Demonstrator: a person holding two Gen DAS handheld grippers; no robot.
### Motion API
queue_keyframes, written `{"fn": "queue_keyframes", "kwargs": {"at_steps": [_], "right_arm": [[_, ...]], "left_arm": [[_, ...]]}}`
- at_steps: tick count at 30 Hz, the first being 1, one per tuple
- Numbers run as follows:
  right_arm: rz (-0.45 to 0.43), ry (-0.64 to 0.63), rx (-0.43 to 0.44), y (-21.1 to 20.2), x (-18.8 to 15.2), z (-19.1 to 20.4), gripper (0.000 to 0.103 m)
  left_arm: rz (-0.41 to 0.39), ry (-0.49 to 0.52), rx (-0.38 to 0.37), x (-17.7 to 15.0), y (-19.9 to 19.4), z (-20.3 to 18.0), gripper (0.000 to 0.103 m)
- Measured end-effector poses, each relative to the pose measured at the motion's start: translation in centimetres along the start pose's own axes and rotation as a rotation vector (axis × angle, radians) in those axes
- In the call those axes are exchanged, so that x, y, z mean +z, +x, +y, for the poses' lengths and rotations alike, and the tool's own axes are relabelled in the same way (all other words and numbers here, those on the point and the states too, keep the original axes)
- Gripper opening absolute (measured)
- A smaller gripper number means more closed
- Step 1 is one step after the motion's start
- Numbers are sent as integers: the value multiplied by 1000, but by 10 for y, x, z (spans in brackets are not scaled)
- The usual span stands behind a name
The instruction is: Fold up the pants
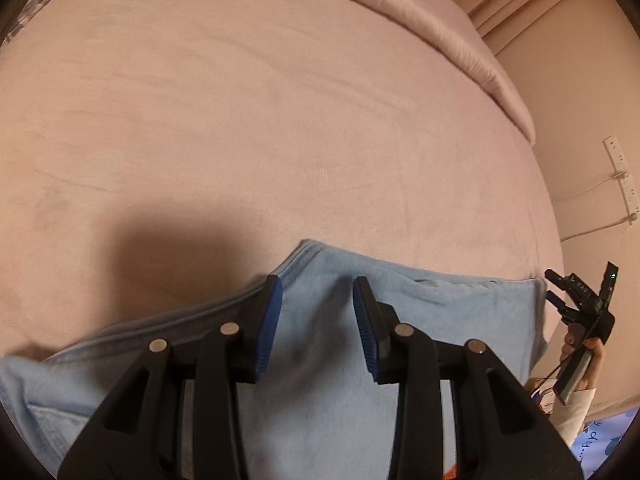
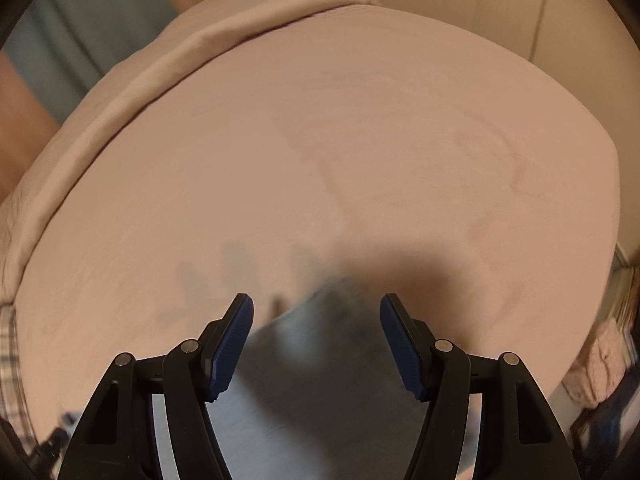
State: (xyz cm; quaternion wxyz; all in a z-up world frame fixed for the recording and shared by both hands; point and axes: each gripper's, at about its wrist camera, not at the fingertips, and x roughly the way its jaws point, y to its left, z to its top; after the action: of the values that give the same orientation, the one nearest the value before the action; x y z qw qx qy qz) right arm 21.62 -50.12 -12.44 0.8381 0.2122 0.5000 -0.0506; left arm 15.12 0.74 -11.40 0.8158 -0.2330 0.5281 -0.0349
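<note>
Light blue pants (image 1: 440,312) lie folded flat on the pink bed cover (image 1: 240,120), at the near edge. My left gripper (image 1: 318,286) hovers over their upper hem, open, blue pads apart and the cloth lying loose beneath them. In the same view a hand holds my right gripper (image 1: 551,286) just beyond the pants' right end, its jaws apart. The right wrist view is blurred: my right gripper (image 2: 317,300) is open above a corner of the pants (image 2: 320,380), gripping nothing.
A rolled pink duvet (image 1: 440,32) borders the far side of the bed. White power strips (image 1: 618,160) with a cable hang on the wall at right. A heap of pink cloth (image 2: 600,364) sits beside the bed, and plaid fabric (image 2: 8,360) shows at the left edge.
</note>
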Motion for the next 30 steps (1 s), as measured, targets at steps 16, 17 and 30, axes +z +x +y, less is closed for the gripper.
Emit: {"fn": "queue_keyframes", "kwargs": {"at_steps": [16, 17, 30], "right_arm": [[-60, 46, 12, 0, -2, -15, 7], [-49, 49, 9, 7, -2, -16, 7], [-141, 87, 30, -46, -20, -30, 52]], "left_arm": [[-21, 26, 51, 0, 12, -8, 37], [-23, 31, 52, 0, 12, -8, 37], [-45, 35, -12, -46, -34, -18, 53]]}}
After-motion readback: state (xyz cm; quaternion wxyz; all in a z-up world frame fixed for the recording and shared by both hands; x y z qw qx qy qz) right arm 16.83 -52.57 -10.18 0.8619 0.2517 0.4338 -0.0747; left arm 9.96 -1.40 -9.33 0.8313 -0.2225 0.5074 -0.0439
